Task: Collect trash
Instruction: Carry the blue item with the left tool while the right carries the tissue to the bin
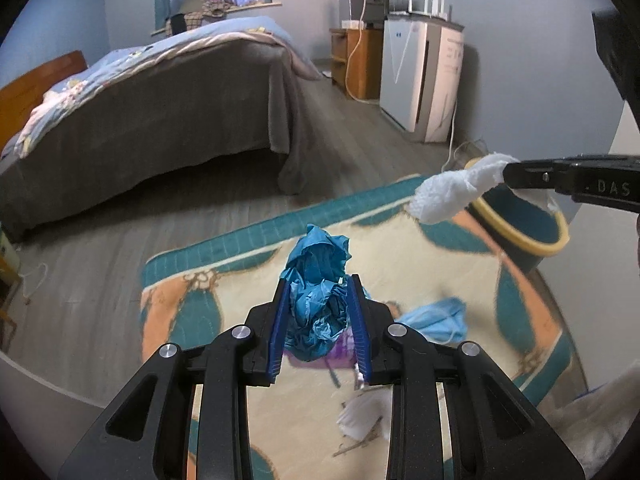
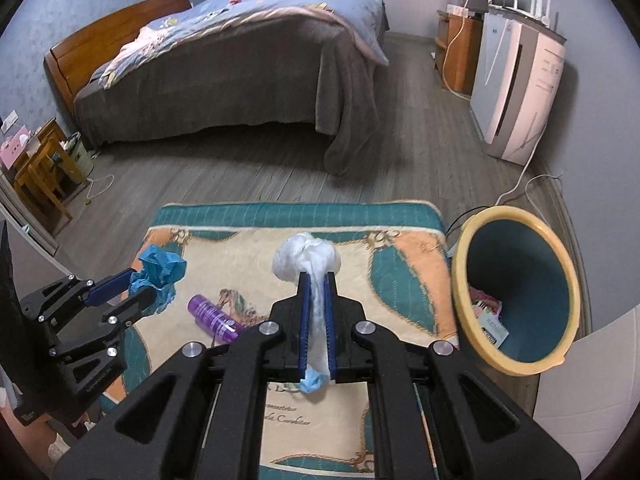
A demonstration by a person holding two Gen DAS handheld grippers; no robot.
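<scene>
Bin [image 2: 516, 300] right of the rug [image 2: 400, 280] — bottle [image 2: 214, 316] on it — bed [image 2: 240, 80] beyond.

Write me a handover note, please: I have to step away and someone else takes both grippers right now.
Left gripper: shut on the crumpled blue paper, held above the rug.
Right gripper: shut on the white tissue wad, also off the rug.
Bin: to the right of the rug, some trash already at its bottom.
Done: both pieces picked up.
Left: drop both into the bin, then collect the purple bottle, the blue face mask and the white scrap lying on the rug.
</scene>
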